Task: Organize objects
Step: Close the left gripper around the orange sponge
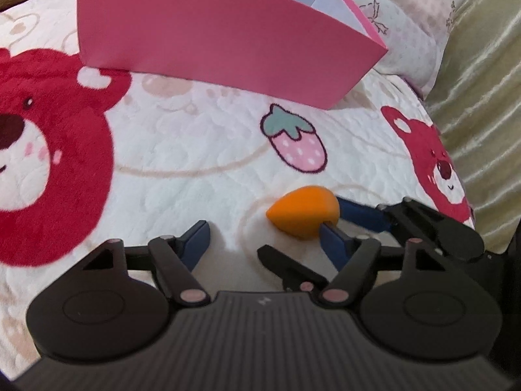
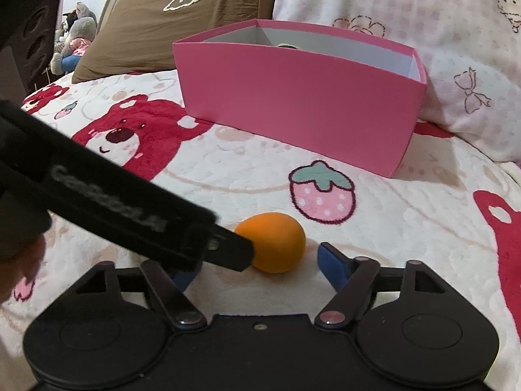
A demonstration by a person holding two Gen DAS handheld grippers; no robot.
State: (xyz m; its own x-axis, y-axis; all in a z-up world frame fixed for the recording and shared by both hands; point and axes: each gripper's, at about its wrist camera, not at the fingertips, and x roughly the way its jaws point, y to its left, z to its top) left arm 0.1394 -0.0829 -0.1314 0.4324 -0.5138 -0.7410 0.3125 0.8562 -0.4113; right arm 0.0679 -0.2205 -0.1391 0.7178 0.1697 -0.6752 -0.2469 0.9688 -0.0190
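Note:
An orange egg-shaped sponge [image 1: 301, 211] [image 2: 273, 244] lies on the bear-print blanket [image 1: 182, 150] in front of a pink open box [image 1: 211, 32] [image 2: 293, 104]. My right gripper [image 2: 260, 257] is open around the sponge, with a gap showing at its right blue pad [image 2: 330, 262]. Its left finger is mostly hidden. My left gripper [image 1: 263, 233] is open with only blanket between its fingers, and the sponge sits just past its right fingertip. In the right wrist view the left gripper's black finger [image 2: 234, 254] touches the sponge's left side. In the left wrist view the right gripper's blue finger [image 1: 358, 216] reaches behind the sponge.
A brown pillow [image 2: 169, 19] and a pale floral pillow [image 2: 439, 32] lie behind the box. A green satin cover [image 1: 482, 114] borders the blanket on the right. Something dark shows inside the box [image 2: 286, 45]. Soft toys [image 2: 75, 39] sit far left.

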